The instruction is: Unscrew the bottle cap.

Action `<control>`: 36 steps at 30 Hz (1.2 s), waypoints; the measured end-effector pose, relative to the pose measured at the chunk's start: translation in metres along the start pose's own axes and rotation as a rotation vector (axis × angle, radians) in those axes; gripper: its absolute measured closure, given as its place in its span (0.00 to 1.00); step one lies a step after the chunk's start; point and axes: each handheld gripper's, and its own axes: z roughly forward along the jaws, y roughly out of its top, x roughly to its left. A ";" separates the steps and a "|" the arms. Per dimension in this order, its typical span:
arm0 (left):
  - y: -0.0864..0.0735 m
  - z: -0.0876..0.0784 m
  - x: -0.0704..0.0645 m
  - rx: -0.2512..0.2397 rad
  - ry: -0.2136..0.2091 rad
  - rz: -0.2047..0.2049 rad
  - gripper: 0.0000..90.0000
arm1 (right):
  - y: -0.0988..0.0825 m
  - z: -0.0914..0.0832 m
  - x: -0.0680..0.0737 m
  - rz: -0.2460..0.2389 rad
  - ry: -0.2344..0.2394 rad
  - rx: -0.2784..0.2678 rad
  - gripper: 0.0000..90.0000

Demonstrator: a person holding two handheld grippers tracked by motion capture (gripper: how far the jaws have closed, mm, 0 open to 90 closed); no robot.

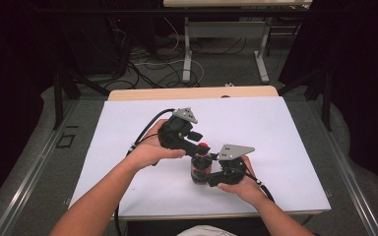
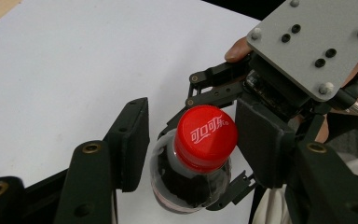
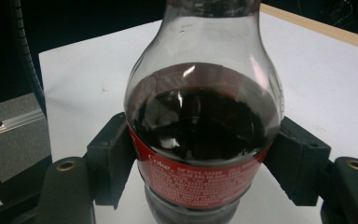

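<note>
A cola bottle (image 1: 200,169) with dark drink, a red label and a red cap (image 2: 206,136) stands upright on the white table top (image 1: 275,128). My right gripper (image 3: 205,154) is shut on the bottle's body at label height, one pad on each side; in the high view it (image 1: 205,178) comes in from the right. My left gripper (image 2: 193,140) reaches down over the cap from the left. Its jaws straddle the cap: the left pad (image 2: 133,140) stands clear of it, the right pad (image 2: 261,140) sits right against it. The left gripper is open.
The white sheet covers a wooden table whose far edge (image 1: 192,92) shows at the back. Beyond it lie floor cables (image 1: 152,69) and another table's legs (image 1: 187,54). Dark curtains close in both sides.
</note>
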 end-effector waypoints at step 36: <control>0.014 0.023 -0.028 -0.097 0.267 -0.356 0.68 | -0.002 0.000 -0.003 0.053 -0.091 -0.011 0.33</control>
